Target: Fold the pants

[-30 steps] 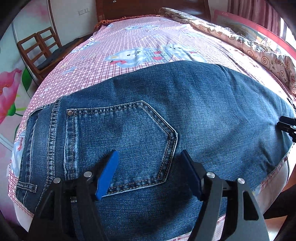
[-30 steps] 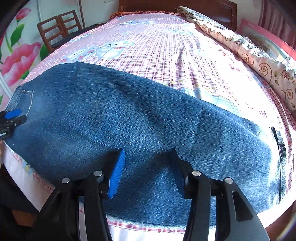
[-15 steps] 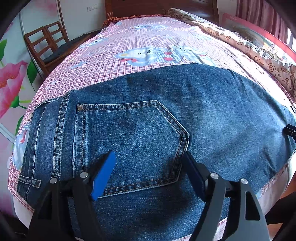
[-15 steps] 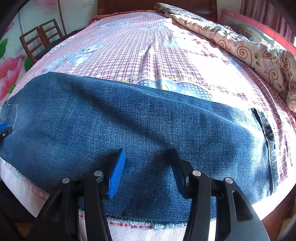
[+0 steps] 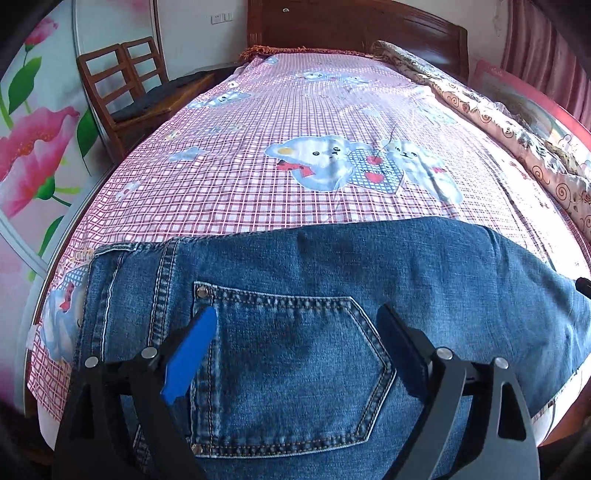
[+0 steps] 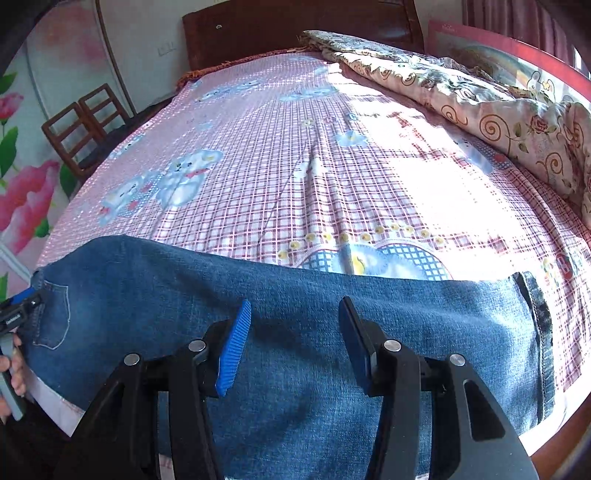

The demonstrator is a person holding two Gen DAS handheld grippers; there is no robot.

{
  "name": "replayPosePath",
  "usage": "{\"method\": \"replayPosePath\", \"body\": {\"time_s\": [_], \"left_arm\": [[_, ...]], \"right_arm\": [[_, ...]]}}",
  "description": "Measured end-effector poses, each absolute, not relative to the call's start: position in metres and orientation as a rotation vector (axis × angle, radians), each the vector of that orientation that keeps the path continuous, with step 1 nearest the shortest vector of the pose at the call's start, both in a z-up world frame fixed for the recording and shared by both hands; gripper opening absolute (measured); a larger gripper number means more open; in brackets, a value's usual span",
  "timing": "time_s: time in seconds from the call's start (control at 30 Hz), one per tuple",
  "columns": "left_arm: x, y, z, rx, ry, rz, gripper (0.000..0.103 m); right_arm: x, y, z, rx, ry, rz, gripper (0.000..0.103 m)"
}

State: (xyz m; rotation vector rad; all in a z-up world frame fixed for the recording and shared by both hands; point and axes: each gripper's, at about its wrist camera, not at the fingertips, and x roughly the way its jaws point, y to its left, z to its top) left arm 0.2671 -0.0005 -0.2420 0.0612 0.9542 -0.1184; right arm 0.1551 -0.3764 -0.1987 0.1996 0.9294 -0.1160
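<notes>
Left gripper (image 5: 301,347), black frame with blue pads, sits in the lower centre of the left wrist view, angled steeply down over the blue denim jeans (image 5: 332,280). Jaws wide apart, nothing between the pads; they have just been opening further. They straddle the stitched back pocket (image 5: 291,369) without touching it, as far as can be seen.

Right gripper (image 6: 295,343), same build, lower centre of the right wrist view, also angled down over the leg part of the jeans (image 6: 332,332). Jaws at a medium gap, empty, pads clear of the cloth. At the far left edge of this view the left gripper (image 6: 16,314) shows again, with fingers of a hand (image 6: 13,369) on its handle.

Jeans lie folded lengthwise, flat across the near edge of the bed, on the pink checked bedsheet with bear prints (image 5: 295,110). Waistband end at the left of the left wrist view, dark hem (image 6: 541,317) at the right of the right wrist view. Cloth is smooth with a few soft creases.

Versus the earlier frames: both views now show more bedsheet above the jeans and the wooden headboard (image 5: 351,26); jeans sit lower in frame. Left jaws are wider than before; right gap is the same. Jeans themselves look unmoved.
</notes>
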Motion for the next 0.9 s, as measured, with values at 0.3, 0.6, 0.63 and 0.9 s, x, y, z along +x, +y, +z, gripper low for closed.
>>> {"method": "replayPosePath", "body": {"time_s": [0.3,0.6,0.63,0.9], "left_arm": [[0.307,-0.008,-0.267,0.058,1.059,-0.093,0.088],[0.306,-0.009,-0.276,0.108,1.063,-0.125,0.09],[0.307,-0.009,-0.276,0.108,1.066,-0.128,0.09],[0.304,-0.003,-0.27,0.095,1.073,-0.128,0.09]], "right_arm": [[0.201,-0.36,-0.236,0.194,1.038,-0.115,0.049],[0.2,-0.384,-0.243,0.168,1.041,-0.098,0.048],[0.199,-0.388,-0.241,0.173,1.043,-0.115,0.049],[0.175,-0.433,-0.238,0.197,1.054,-0.2,0.049]]}}
